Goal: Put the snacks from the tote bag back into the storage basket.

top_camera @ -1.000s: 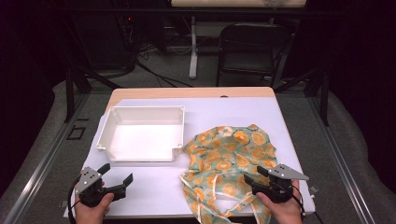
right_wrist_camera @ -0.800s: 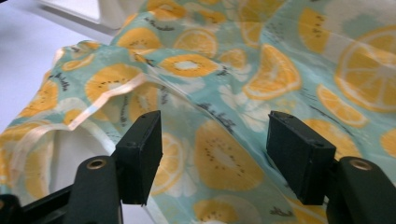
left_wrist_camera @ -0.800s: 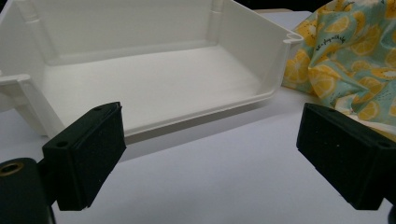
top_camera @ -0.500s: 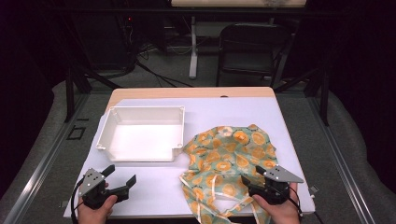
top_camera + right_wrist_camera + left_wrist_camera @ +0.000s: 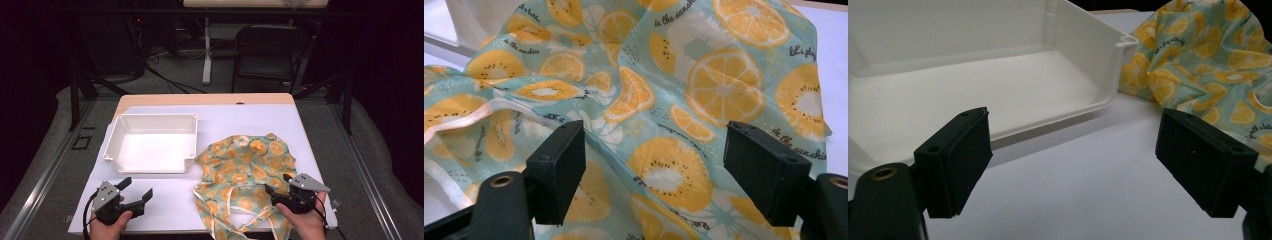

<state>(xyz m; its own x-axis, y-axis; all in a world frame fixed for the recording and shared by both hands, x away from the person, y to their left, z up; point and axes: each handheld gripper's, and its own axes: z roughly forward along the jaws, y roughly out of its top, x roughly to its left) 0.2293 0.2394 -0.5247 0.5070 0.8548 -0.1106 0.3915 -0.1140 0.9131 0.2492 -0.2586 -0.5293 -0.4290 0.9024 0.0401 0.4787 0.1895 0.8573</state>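
Note:
A crumpled cloth printed with orange slices on pale green lies on the right half of the table, with white straps trailing toward the front edge. A white plastic tray stands empty at the left. My left gripper hovers open near the front left, its jaws pointed toward the tray's near wall. My right gripper is open low over the near right part of the cloth, and nothing lies between its fingers.
White paper covers the tabletop, with a strip of bare wood along the far edge. A black chair and cables stand on the floor beyond the table. Open table surface lies between the tray and my left gripper.
Both hands have drawn back a little toward the front edge of the table. The jaws of both grippers stay open, and the cloth and tray have not moved.

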